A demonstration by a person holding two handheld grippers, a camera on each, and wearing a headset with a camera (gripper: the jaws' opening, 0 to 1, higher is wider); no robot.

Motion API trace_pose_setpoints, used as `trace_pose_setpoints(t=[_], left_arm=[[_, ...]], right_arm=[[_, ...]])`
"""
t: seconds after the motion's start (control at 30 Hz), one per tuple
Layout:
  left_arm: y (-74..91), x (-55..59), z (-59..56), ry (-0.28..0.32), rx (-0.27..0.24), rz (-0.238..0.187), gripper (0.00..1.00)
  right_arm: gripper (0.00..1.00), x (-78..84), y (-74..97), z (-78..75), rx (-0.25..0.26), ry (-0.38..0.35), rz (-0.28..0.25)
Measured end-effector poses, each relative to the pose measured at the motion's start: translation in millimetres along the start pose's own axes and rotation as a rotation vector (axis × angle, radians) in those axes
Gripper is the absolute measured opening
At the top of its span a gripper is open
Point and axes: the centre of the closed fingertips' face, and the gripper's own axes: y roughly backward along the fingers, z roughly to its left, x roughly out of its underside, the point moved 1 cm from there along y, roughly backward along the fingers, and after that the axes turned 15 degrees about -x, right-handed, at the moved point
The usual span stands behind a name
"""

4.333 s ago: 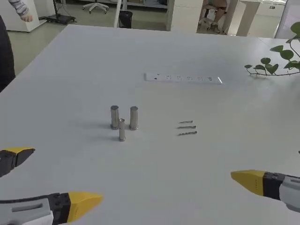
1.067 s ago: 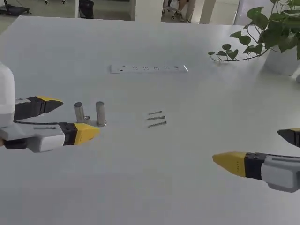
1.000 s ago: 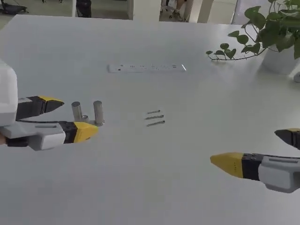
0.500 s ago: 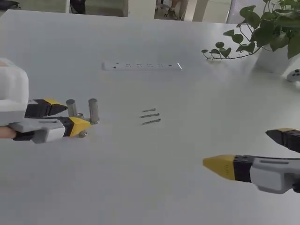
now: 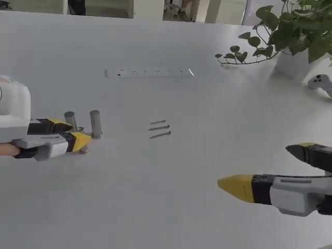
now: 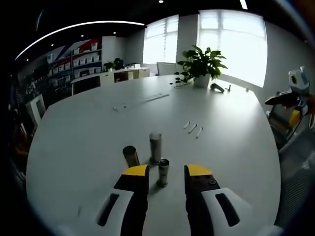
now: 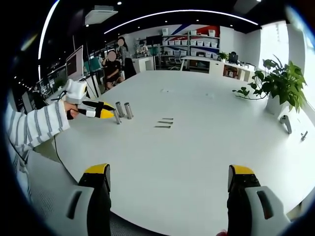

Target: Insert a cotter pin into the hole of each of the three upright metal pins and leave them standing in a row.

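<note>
Left gripper [image 5: 72, 132], mid-left, is straddling one metal pin [image 6: 163, 171], jaws apart; right gripper [image 5: 252, 165] is gaping empty over bare table [image 5: 171, 197].

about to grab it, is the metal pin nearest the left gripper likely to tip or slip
The nearest metal pin stands tall and narrow on a small base, so a one-sided nudge from the left gripper would probably topple it. Its smooth round wall looks slippery, and it may roll if felled. Being metal, it is likely stiff and heavy for its size.
</note>
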Motion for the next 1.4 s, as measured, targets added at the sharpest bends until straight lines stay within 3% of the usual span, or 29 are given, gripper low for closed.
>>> trace_pose_setpoints(t=[0.43,0.53,0.7,0.8,1.03,1.27,1.4], left_arm=[[-16.6,15.3,1.9,0.014,-0.007,0.051,0.2],[-18.8,15.1,3.9,-0.001,-0.023,0.045,0.14],[-22.2,14.0,3.0,-0.008,-0.025,0.033,0.15],[-23.7,13.0,-0.2,0.006,-0.007,0.025,0.14],[-27.6,10.8,-1.6,-0.007,-0.019,-0.001,0.06],[-27.0,11.8,-0.6,-0.026,-0.012,0.005,0.05],[-26.8,12.8,-1.4,-0.007,-0.004,0.01,0.05]], right_arm=[[0.98,2.0,0.7,2.8,-0.012,-0.007,0.009],[0.98,3.3,1.2,3.4,-0.016,-0.011,0.013],[0.98,5.8,2.1,3.0,-0.015,-0.015,0.023],[0.98,6.1,2.2,3.5,-0.016,-0.014,0.027],[0.98,5.7,2.3,3.7,-0.016,-0.01,0.034],[0.98,5.3,-0.7,5.1,-0.025,-0.004,0.042],[0.98,4.0,-2.4,7.0,-0.032,0.003,0.043]])
